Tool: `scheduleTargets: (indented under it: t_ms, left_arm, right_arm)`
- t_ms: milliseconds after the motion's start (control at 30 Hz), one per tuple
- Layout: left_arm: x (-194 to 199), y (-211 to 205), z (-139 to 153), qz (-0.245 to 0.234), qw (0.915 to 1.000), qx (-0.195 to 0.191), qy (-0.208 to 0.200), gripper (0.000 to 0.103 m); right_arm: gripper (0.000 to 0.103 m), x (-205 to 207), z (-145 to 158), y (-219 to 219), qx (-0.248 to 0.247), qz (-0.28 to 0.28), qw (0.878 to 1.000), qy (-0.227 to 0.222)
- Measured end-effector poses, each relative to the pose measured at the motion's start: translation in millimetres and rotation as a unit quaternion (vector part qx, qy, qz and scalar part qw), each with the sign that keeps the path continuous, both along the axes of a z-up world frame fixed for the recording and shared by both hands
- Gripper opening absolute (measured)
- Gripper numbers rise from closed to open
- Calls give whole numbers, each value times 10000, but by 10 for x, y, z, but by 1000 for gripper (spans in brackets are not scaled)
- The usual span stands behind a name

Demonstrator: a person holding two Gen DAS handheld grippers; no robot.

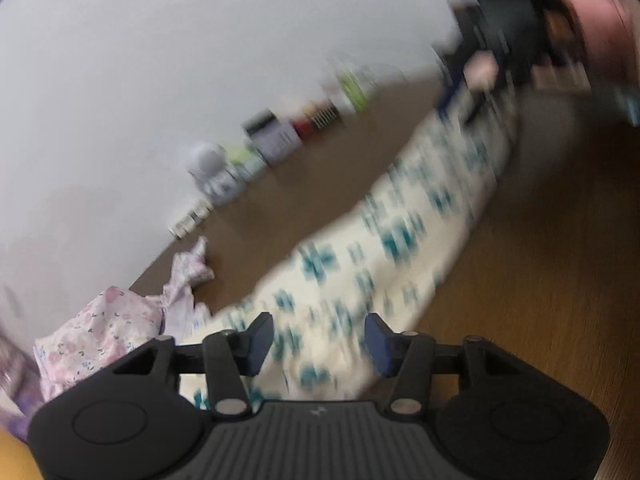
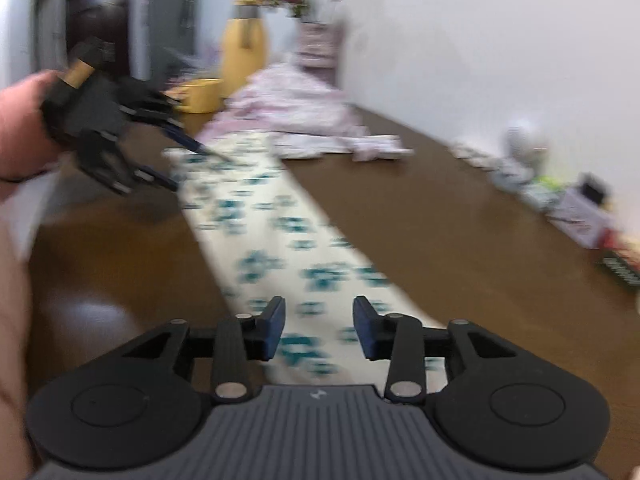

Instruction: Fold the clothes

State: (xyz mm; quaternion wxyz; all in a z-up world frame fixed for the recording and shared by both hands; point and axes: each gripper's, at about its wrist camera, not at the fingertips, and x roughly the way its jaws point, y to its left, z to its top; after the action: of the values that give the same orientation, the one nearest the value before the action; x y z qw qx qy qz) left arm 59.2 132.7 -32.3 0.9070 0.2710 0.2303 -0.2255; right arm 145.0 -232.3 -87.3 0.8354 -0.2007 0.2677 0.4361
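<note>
A long cream cloth with teal flower print (image 1: 384,240) lies stretched as a narrow strip on the brown wooden table (image 1: 540,320); it also shows in the right wrist view (image 2: 276,240). My left gripper (image 1: 319,344) is open just above one end of the cloth, nothing between its fingers. It also shows in the right wrist view (image 2: 176,164), open over the far end. My right gripper (image 2: 319,328) is open above the near end, empty. Both views are motion-blurred.
A pile of pink floral clothes (image 2: 288,112) lies at the far end of the table, also in the left wrist view (image 1: 104,332). Small boxes and bottles (image 1: 276,136) line the wall edge (image 2: 560,196). A yellow vase (image 2: 244,52) and yellow bowl (image 2: 202,94) stand beyond.
</note>
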Motion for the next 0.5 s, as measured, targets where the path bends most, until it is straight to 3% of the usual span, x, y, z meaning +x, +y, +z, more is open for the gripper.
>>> scheduleTargets:
  t_ms: [133, 200, 300, 333, 400, 500]
  left_arm:
    - [369, -264, 107, 67, 9968, -788, 87, 59]
    - [572, -453, 41, -59, 9949, -930, 380, 59]
    - [777, -709, -202, -51, 9960, -455, 766, 51]
    - [782, -692, -255, -38, 9959, -414, 808, 45]
    - [780, -639, -350, -20, 9954, -385, 881, 45]
    - [742, -346, -348, 387, 9934, -503, 953, 46]
  right_arm:
    - [55, 221, -54, 157, -66, -136, 9998, 163]
    - [57, 266, -145, 278, -175, -49, 9995, 248]
    - [60, 288, -310, 425, -352, 106, 9987, 344]
    - [60, 288, -354, 430, -383, 133, 9985, 365]
    - [61, 278, -378, 321, -279, 148, 9986, 421]
    - [68, 271, -388, 80, -210, 76, 9988, 441]
